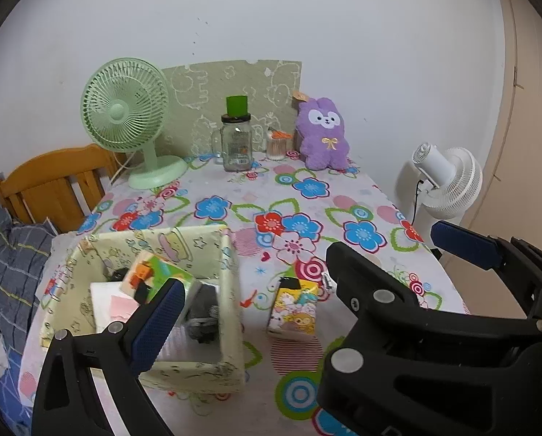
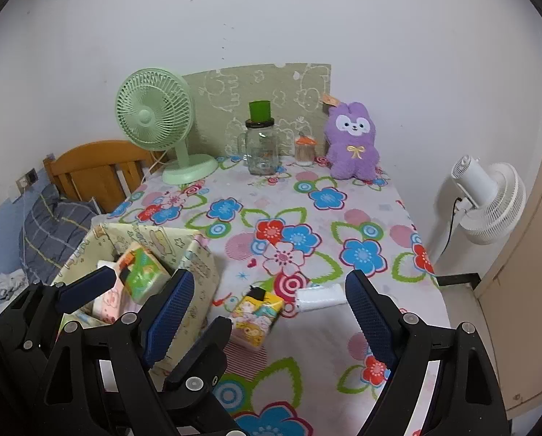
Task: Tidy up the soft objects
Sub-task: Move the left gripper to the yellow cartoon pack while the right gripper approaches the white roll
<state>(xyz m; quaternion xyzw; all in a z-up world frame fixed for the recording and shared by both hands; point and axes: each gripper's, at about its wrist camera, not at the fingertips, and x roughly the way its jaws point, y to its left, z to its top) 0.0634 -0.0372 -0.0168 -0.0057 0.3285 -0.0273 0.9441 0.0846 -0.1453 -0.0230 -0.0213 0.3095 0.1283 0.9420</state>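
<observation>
Left wrist view: the left gripper [image 1: 256,312] gapes wide and empty at lower frame, the yellow cartoon-printed tissue pack [image 1: 293,308] lying between its fingers, just right of the pale-yellow fabric box [image 1: 231,327].

Right wrist view: the right gripper [image 2: 271,305] spreads wide and empty; the pack [image 2: 257,314] lies lower centre between its fingers, a white rolled cloth [image 2: 320,297] just right.

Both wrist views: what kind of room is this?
Probably a bedroom at home: a wooden bed headboard with a plaid pillow stands beside the table's floral tablecloth, which carries a purple plush toy.
</observation>
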